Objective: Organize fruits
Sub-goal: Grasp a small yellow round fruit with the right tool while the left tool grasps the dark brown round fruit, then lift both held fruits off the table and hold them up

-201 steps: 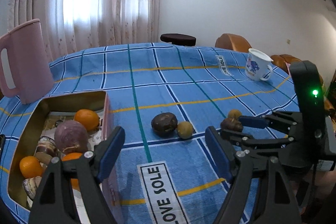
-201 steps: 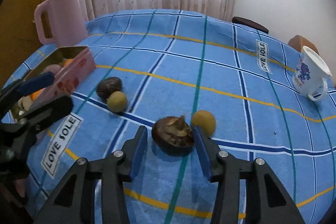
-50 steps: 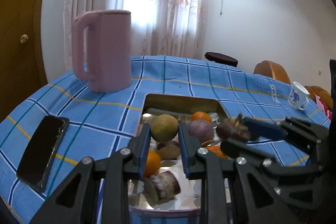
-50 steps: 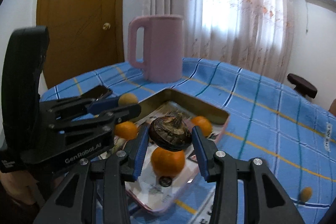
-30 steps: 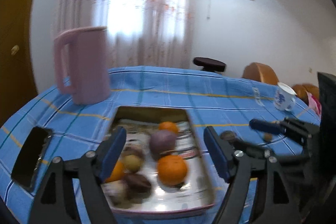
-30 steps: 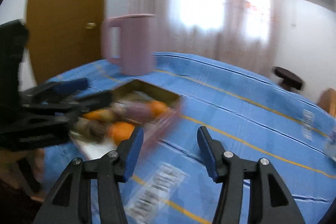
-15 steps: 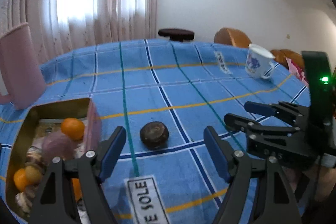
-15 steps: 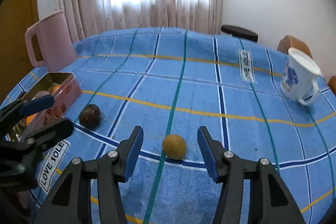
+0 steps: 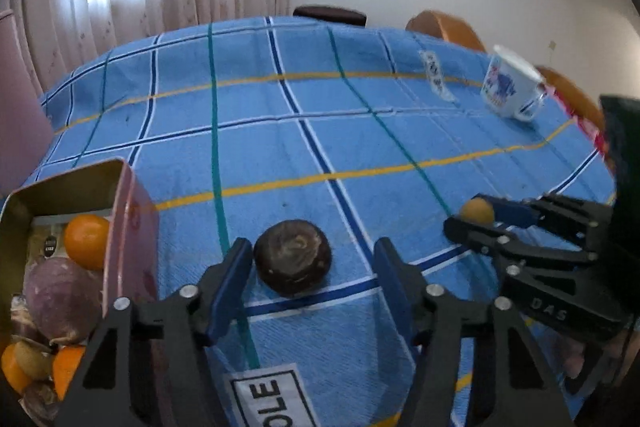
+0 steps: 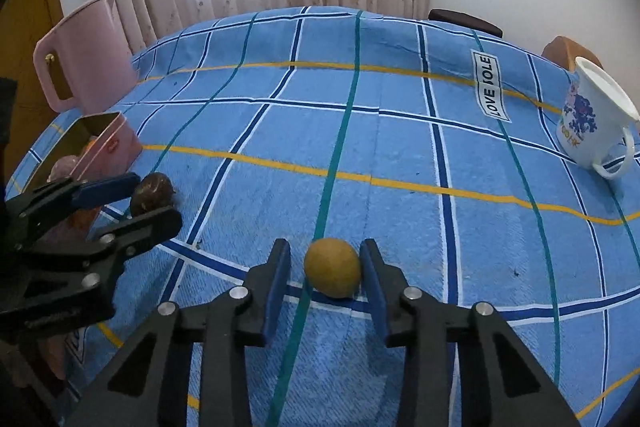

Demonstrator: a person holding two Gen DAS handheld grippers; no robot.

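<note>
A dark brown round fruit (image 9: 293, 257) lies on the blue checked tablecloth between the fingers of my open left gripper (image 9: 312, 269); the left pad is close to it, the right pad stands apart. A small yellow fruit (image 10: 333, 271) lies between the fingers of my open right gripper (image 10: 325, 275), with a small gap on each side. The pink tin box (image 9: 128, 211) at the left holds oranges (image 9: 86, 241), a purple fruit (image 9: 60, 301) and other fruit. In the right wrist view the brown fruit (image 10: 152, 193) and the box (image 10: 105, 143) show at the left.
A white mug with a blue print (image 10: 592, 131) lies tilted at the right; it also shows in the left wrist view (image 9: 510, 91). A tall pink jug (image 10: 82, 53) stands at the back left. Chairs stand beyond the table's far edge.
Both grippers dropped their earlier fruits into the box, swung back and moved down and forward. The left now straddles the brown fruit, the right the yellow one.
</note>
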